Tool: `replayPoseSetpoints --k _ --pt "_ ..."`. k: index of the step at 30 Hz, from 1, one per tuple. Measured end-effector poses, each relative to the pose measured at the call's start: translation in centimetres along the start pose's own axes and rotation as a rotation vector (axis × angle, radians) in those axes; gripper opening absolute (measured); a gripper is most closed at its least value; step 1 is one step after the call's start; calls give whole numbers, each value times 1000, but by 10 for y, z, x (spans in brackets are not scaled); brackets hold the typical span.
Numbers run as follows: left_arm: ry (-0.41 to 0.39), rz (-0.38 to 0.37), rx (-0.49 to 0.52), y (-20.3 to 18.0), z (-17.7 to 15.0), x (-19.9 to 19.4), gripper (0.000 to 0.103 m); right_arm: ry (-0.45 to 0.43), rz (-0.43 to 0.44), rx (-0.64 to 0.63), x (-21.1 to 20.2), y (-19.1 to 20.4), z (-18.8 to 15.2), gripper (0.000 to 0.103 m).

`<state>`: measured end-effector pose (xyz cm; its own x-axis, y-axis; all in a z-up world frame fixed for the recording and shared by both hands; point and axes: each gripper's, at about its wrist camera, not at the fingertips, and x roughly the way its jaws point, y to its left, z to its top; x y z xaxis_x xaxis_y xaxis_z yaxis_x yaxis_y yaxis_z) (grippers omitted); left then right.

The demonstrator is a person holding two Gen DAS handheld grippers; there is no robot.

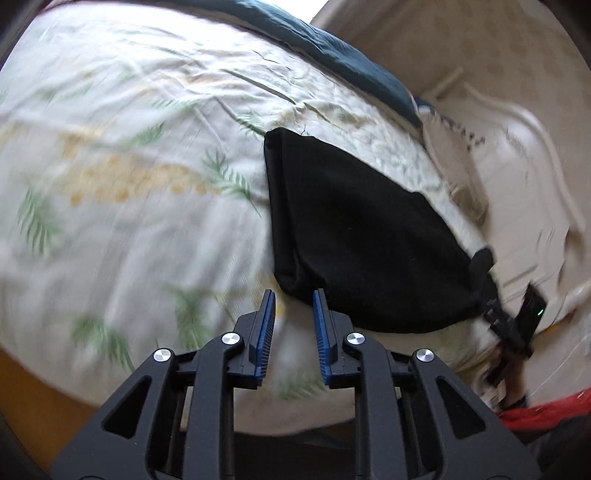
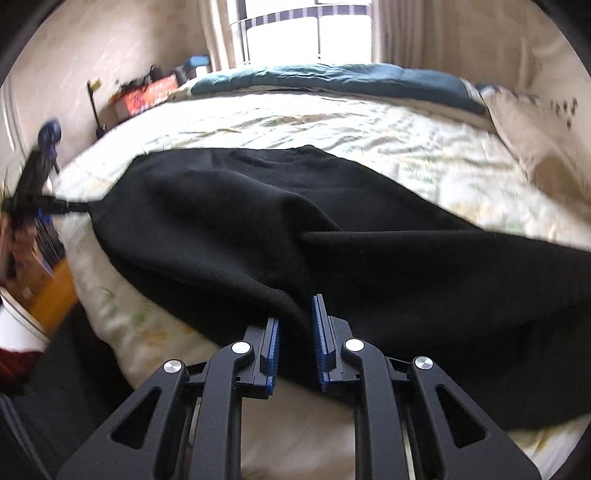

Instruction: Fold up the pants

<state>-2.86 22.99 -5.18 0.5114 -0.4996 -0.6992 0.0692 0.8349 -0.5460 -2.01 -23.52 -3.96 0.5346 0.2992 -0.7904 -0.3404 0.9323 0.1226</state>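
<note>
The black pants [image 1: 354, 240] lie partly folded on the leaf-print bedspread [image 1: 129, 166]. In the left wrist view my left gripper [image 1: 293, 295] is open, its blue pads just short of the pants' near folded edge, with nothing between them. In the right wrist view the pants [image 2: 295, 229] spread wide across the bed. My right gripper [image 2: 295, 306] is open with a fold of the black cloth lying between its jaws, not pinched. The right gripper shows at the right of the left wrist view [image 1: 513, 317], at the pants' corner. The left gripper shows blurred at the far left of the right wrist view [image 2: 37, 177].
A dark teal blanket [image 2: 332, 79] lies along the far side of the bed. A cream pillow [image 2: 535, 129] sits at the right. Clutter and an orange box [image 2: 147, 92] stand by the wall, and a window [image 2: 295, 29] is behind. A wooden edge [image 2: 48, 291] is at the left.
</note>
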Motion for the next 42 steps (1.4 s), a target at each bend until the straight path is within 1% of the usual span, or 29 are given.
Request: replayPoseSetpoints --k 1,2,3,4,5,6,7,10,12,16,19,22,26,28,31,32,33,34,35,38,42 --pt "-16 -23 -22 -4 -5 -3 19 1 12 18 -2 -1 -1 23" --pt "-22 -47 -38 -9 -8 -3 19 -3 19 29 -4 0 -2 37" --pt "-27 -82 -58 -14 -12 -2 19 -22 8 29 -7 2 -5 46" --pt "-31 -118 -79 -19 -15 2 20 -44 -24 20 -8 5 -7 63" --pt "-30 -136 -93 -24 -16 7 20 -58 -51 9 -9 7 -8 65" --pt "-29 -147 -108 -28 -18 13 21 -55 -72 0 -7 8 -10 65" --pt "-26 -151 -118 -31 -18 19 22 -45 -71 4 -5 7 -10 65" --pt "-14 -145 -147 -34 -18 37 22 -48 -43 47 -9 3 -12 65" --pt "-13 -153 -197 -30 -17 44 22 -53 -21 78 -12 2 -14 66" --pt "-33 -176 -255 -25 -15 40 22 -49 -20 87 -11 5 -18 66" --pt "-51 -151 -274 -23 -14 38 22 -39 -12 100 -8 9 -21 66" --pt "-63 -148 -295 -17 -17 34 22 -43 12 121 -10 11 -21 66" --pt "-69 -149 -320 -13 -18 35 22 -51 121 224 -10 9 -22 66" --pt "-76 -139 -319 -12 -17 34 22 -53 201 307 -7 5 -23 66" --pt "-93 -104 -283 -20 -11 35 22 -51 358 476 2 -4 -28 66" --pt "-92 -92 -274 -22 -10 36 24 -47 438 557 7 -8 -31 66" --pt "-92 -82 -264 -24 -10 38 26 -44 490 614 12 -11 -34 66" --pt "-94 -73 -254 -26 -11 39 31 -39 540 678 16 -13 -37 66" --pt "-99 -69 -248 -27 -13 39 32 -32 602 757 24 -16 -43 66" --pt "-108 -65 -248 -26 -13 40 32 -34 671 860 36 -17 -50 66" --pt "-105 -95 -297 -19 -6 46 32 -37 673 880 40 -9 -45 66"
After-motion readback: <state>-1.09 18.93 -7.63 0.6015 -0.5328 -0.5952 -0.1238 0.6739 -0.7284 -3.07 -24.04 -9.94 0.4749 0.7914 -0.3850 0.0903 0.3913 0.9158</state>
